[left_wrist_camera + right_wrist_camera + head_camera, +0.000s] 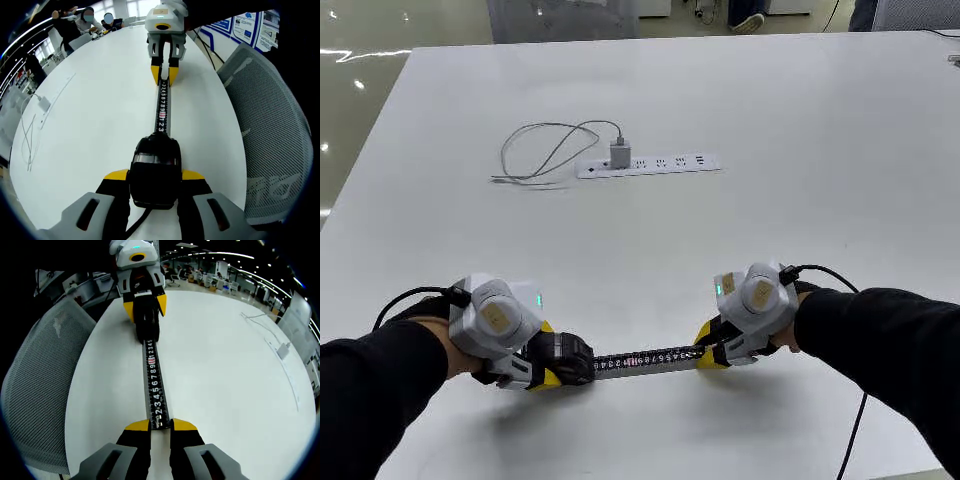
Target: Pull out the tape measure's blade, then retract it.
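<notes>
"At the near edge of the surface (770, 120), head view: what's the count?"

"Fig. a: 2 hand-held grippers, 1 tape measure (572, 358). The left hand-held gripper (552, 355) and right hand-held gripper (705, 350) are alike: grey rounded bodies, black jaws w/ yellow tips. Each is carried on 1 of 2 black sleeves (890, 340)."

"Grip state?"

"Left gripper view: the left jaws are clamped on both sides of the case (156, 170), which is black, blocky, glossy, w/ rounded corners. Right gripper view: the right jaws are pinched almost together on the free end of the blade (154, 385)."

"Blade, descr.?"

"1 narrow flat strip, black w/ white numerals and 1 red-marked patch. It is drawn out straight from the case to the right jaws and spans the gap btw. the 2 grippers. Resting on the surface or just above it: can't tell."

"Other items?"

"Farther back, well apart from the tape: 1 white power strip (650, 165), long and flat. 1 white boxy charger (620, 155) is plugged into its left end. 1 thin grey cable (545, 150) lies in loose loops to the left. The surface is white, smooth, matte. 1 grey mesh chair (270, 125) stands beside its edge."
</notes>
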### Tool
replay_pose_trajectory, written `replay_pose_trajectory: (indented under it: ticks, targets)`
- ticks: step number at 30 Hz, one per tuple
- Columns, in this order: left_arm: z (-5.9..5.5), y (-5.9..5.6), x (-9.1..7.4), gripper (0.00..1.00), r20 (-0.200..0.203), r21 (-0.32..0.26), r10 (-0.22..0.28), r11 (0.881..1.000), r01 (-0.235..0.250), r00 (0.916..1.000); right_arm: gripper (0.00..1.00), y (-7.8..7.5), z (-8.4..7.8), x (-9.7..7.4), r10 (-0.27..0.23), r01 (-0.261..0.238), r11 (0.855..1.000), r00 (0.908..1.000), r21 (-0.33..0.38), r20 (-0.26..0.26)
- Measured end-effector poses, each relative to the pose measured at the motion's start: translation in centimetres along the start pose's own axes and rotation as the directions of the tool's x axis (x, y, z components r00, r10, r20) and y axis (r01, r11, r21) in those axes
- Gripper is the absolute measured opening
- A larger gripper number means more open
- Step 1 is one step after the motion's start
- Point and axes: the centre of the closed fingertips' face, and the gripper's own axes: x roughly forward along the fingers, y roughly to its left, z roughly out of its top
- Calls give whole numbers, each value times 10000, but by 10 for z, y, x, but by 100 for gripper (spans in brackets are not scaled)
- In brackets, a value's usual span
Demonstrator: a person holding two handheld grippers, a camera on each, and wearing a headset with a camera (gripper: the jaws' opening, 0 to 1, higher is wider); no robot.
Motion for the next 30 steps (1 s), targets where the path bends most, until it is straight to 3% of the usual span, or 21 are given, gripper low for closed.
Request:
replay_pose_trajectory:
  ticks: [30]
  targets:
    - [0,1,0,31,-8,38,20,10000,-20,10000,9,-3,-14,-10,-83,84,9999,9999,75,-72]
